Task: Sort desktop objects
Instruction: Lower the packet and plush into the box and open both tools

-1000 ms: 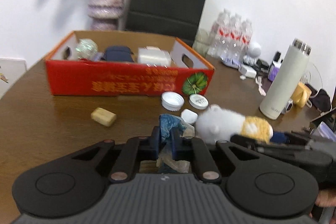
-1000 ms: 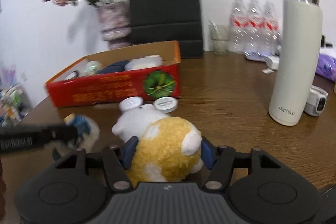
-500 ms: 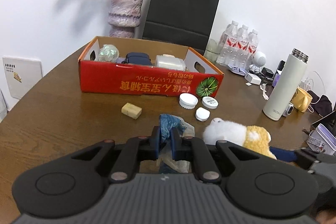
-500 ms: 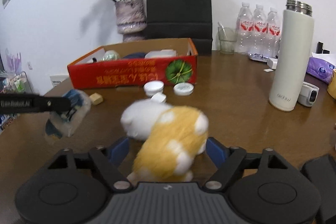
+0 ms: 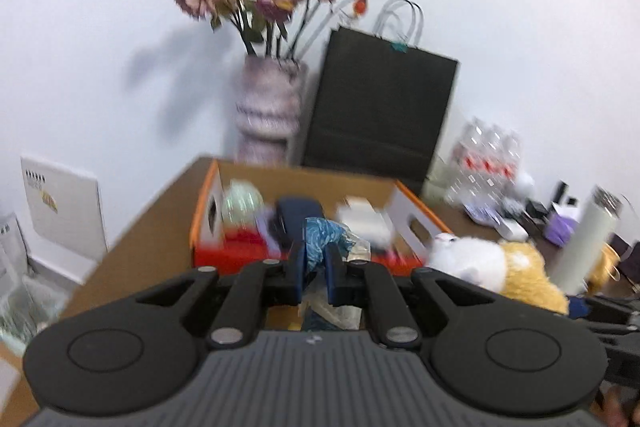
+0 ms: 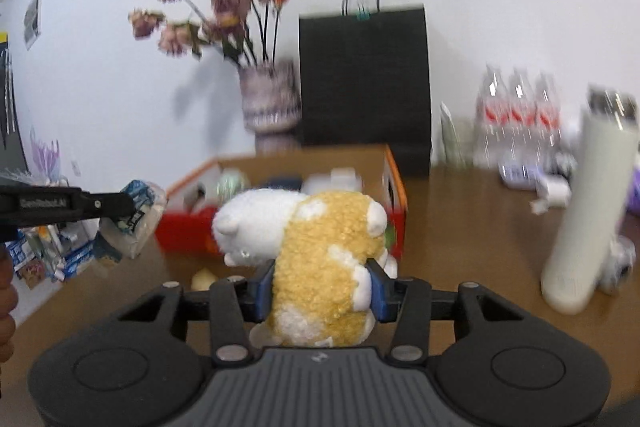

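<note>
My left gripper (image 5: 316, 277) pinches the crinkly blue-and-clear plastic packet (image 5: 326, 241) and my right gripper (image 6: 320, 287), whose jaws have just been closing, squeezes the fluffy white-and-yellow plush toy (image 6: 316, 247), but the soft toy may slip out before the red cardboard box (image 6: 394, 179)

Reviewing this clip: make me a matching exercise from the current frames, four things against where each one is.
Things:
1. plush toy
2. crumpled plastic bag
3. white bottle
4. black paper bag

Places:
A. standing behind the red box, against the wall
B. between the fingers of the left gripper
C. between the fingers of the right gripper
D. standing upright on the table

Pairs: 1-C, 2-B, 3-D, 4-A
</note>
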A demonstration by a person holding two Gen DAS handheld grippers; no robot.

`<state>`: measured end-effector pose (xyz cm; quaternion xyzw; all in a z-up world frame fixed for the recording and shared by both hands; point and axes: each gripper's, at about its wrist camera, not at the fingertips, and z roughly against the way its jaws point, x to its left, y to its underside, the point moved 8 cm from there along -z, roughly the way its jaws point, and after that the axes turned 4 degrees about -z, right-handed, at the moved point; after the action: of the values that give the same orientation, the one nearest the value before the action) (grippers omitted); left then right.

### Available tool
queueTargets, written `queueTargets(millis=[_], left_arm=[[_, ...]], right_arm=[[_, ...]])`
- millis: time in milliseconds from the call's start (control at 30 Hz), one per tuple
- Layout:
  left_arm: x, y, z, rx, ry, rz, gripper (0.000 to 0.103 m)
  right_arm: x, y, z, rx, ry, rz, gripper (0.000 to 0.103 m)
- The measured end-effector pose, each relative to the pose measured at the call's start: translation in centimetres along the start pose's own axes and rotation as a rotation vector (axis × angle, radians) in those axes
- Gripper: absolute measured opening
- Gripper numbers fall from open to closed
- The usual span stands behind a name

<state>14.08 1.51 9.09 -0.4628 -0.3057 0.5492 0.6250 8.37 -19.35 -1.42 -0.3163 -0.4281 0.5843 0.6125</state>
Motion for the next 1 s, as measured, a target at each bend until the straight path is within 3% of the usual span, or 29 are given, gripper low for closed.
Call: queueTargets(millis=[100, 200, 333, 433, 567, 633, 733, 867, 1000], left_arm=[[0.9, -2.7, -3.6, 0.014, -0.003, 0.012, 0.011], [1.5, -4.0, -7.7, 0.061, -0.015, 0.008, 0.011], [2.8, -4.1, -13.0, 0.134, -0.05, 0.004, 0.011], [4.6, -4.3, -16.0, 0.166, -0.095, -0.002, 0.012], [6.9, -3.6, -19.7, 0.229, -0.144, 0.0, 0.015], [7.3, -3.0, -20.4, 0.262, -0.174, -0.019, 0.045], [7.0, -3.1, -19.4, 0.23, -0.144, -0.033, 0.065], [6.7, -4.3, -17.8, 0.199, -0.16, -0.052, 0.071], [5.8, -5.6, -16.0, 0.189, -0.152, -0.068, 0.083]], right_arm=[[0.5, -3.9, -3.0, -0.031, -0.014, 0.036, 0.045], [0.8, -6.4, -7.8, 0.003, -0.023, 0.053, 0.046], [0.6, -7.4, -14.6, 0.14, 0.004, 0.063, 0.045], [0.4, -7.5, -17.8, 0.196, 0.03, 0.063, 0.044], [0.3, -7.4, -20.4, 0.196, 0.08, 0.08, 0.044], [0.0, -7.2, -21.1, 0.195, 0.091, 0.09, 0.048], [-0.2, -7.0, -21.6, 0.238, 0.082, 0.086, 0.053], [-0.4, -8.2, -20.9, 0.227, 0.047, 0.041, 0.062], [-0.4, -10.1, -19.0, 0.185, 0.038, 0.037, 0.07]])
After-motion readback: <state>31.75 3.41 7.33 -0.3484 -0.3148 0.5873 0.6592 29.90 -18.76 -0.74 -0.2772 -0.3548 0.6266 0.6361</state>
